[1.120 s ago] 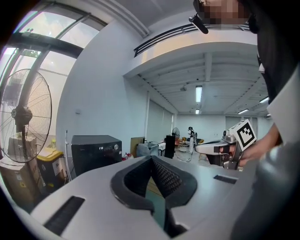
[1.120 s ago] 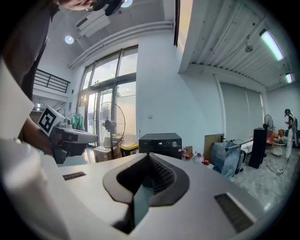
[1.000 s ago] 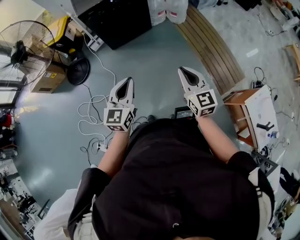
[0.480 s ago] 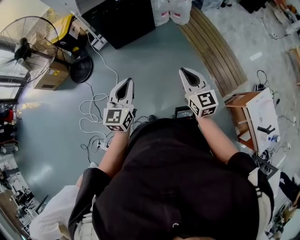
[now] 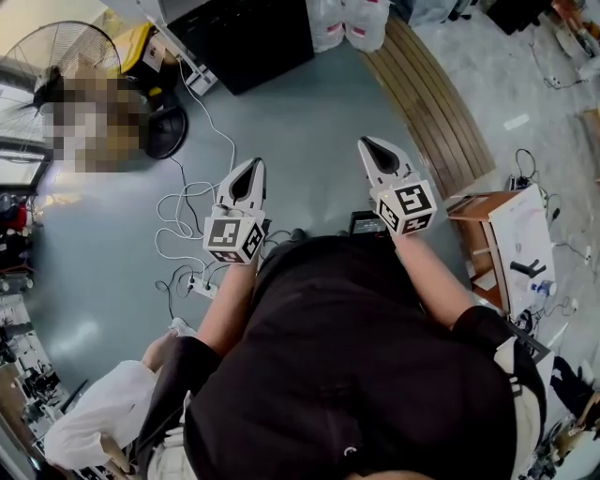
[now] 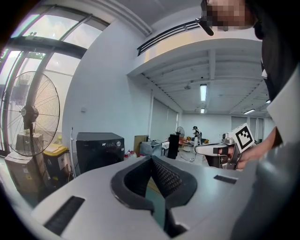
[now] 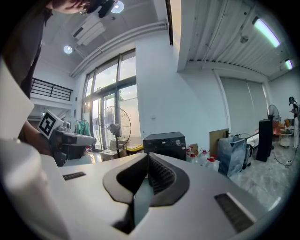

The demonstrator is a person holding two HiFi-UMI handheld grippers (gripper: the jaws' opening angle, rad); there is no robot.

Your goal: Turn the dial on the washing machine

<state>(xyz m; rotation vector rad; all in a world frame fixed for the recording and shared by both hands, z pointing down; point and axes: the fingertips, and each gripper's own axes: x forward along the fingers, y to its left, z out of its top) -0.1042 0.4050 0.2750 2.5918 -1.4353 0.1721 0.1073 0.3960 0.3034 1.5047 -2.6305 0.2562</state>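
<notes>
The washing machine is a black box standing on the grey floor, well ahead of both grippers. The left gripper view shows it at the left with a small round dial on its front panel. It shows again in the right gripper view, dial at the panel's right end. My left gripper and right gripper are held side by side in front of the person's body, pointing towards the machine. Both are shut with nothing between the jaws, seen close up for the left gripper and the right gripper.
A standing fan base and a yellow bin are left of the machine. White cables and a power strip lie on the floor near the left gripper. A wooden slatted bench runs along the right, white bags beside the machine.
The floor and machine have drifted slightly in the head view as the person shifts. Both grippers hold the same pose, still shut and apart from the machine.
</notes>
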